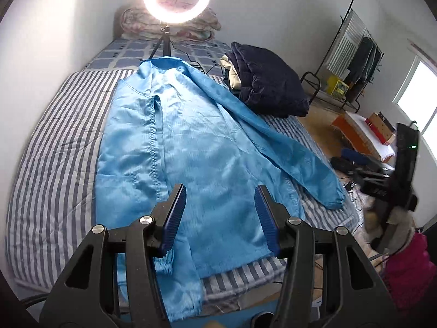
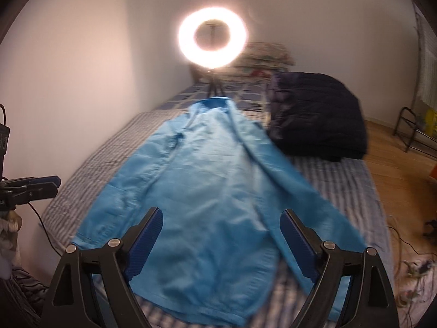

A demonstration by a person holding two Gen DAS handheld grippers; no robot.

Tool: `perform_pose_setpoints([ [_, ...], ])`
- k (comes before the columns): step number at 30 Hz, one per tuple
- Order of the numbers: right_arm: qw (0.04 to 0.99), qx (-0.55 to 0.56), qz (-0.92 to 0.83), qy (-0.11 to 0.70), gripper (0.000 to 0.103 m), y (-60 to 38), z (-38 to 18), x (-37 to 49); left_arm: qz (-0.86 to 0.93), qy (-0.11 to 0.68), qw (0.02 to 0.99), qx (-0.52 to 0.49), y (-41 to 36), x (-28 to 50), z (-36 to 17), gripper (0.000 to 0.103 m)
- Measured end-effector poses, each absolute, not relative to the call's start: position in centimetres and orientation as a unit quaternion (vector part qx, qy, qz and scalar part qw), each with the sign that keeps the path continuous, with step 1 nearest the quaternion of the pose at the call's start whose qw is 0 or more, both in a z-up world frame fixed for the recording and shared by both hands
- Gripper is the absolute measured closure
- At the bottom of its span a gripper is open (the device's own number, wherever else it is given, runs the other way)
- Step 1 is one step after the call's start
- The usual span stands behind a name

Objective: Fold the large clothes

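Shiny sky-blue long-sleeved coat is spread flat lengthwise on striped bed; one sleeve is laid diagonally outward.

A home bedroom: a bed with a striped cover, folded quilts at its head, a clothes rack hung with garments by a window, and wooden flooring.

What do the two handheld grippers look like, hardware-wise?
Both alike: the left gripper and right gripper have black triangular-cutout frames with silver pivot bolts and ribbed blue finger pads. A magenta sleeve with a pale fuzzy cuff shows at the edge.
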State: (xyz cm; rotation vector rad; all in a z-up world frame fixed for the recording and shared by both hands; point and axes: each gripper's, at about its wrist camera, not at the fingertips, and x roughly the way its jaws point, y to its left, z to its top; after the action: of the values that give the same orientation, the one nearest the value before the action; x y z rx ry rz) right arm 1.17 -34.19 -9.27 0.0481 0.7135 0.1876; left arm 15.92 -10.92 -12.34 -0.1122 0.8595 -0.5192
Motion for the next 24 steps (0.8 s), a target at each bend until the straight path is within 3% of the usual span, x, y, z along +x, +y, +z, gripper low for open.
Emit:
perform_pose_setpoints([
  [8,0.927,0.096,0.019,0.362,0.014,-43.6,-10.7,0.1,-0.262,0.429,0.863,-0.051,-13.4,17.6,-14.0,0.05],
  [10,0.916,0.141,0.002,0.376,0.019,-47.2,-11.9,0.1,-0.263,0.434,0.861,-0.044,-14.0,17.7,-14.5,0.05],
  [12,0.904,0.17,-0.02,0.392,0.033,-50.1,-13.1,0.1,-0.264,0.437,0.859,-0.039,-14.4,17.8,-14.9,0.05],
  [14,0.886,0.218,-0.037,0.408,0.04,-53.2,-14.8,-0.1,-0.266,0.441,0.856,-0.036,-14.7,18.0,-15.3,0.05],
  [21,0.841,0.301,-0.079,0.442,0.052,-59.2,-19.6,-0.7,-0.266,0.448,0.853,-0.035,-15.6,18.7,-15.9,0.05],
  [24,0.832,0.306,-0.094,0.454,0.052,-60.2,-20.9,-0.9,-0.27,0.451,0.85,-0.028,-16.3,18.7,-16.3,0.05],
])
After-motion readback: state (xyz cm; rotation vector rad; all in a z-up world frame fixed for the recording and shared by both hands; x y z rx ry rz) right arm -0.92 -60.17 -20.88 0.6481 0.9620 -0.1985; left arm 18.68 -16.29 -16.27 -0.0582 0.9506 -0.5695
